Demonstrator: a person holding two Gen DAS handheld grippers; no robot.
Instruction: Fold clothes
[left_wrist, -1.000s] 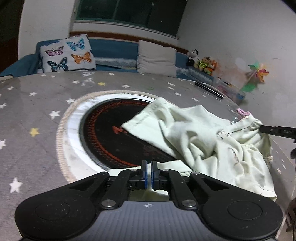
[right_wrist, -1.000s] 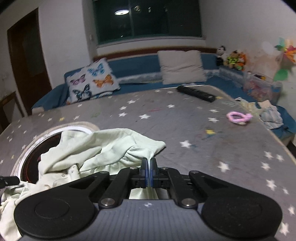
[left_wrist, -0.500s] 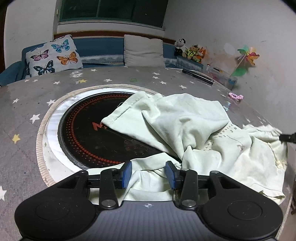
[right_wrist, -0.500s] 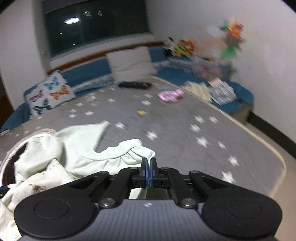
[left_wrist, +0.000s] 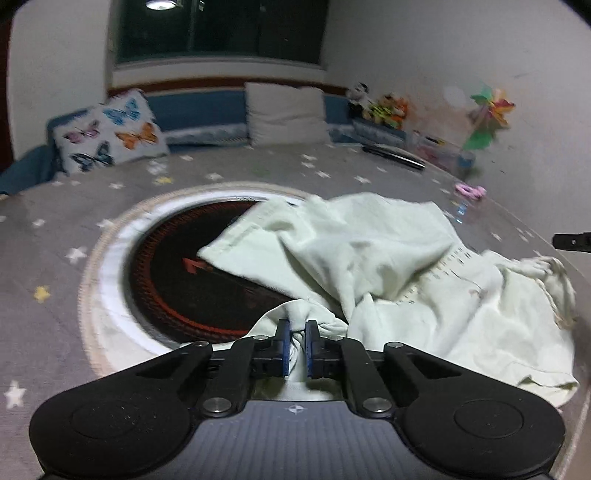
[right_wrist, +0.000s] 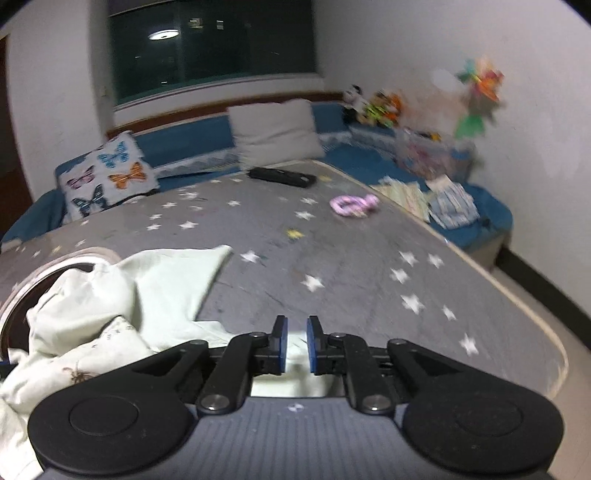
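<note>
Your left gripper (left_wrist: 296, 332) sits low over the near edge of the pale green garment (left_wrist: 373, 258), jaws narrowed with a bunched fold of the cloth between the blue pads (left_wrist: 282, 343); whether the pads are truly clamped on it, you cannot tell. The garment lies crumpled on the grey star-print table cover (left_wrist: 55, 251), partly draped over the round black-and-red hotplate (left_wrist: 173, 280) with its white rim. Your right gripper (right_wrist: 296, 334) has its jaws slightly apart; pale cloth shows below the gap, but nothing is pinched between the pads. From that side the garment (right_wrist: 85, 317) is heaped to the left, one flat corner reaching out across the cover (right_wrist: 369, 280). Further off: pink ring toy (right_wrist: 354, 204), black remote (right_wrist: 282, 176), butterfly cushion (right_wrist: 109, 173). Both views are motion-blurred.
</note>
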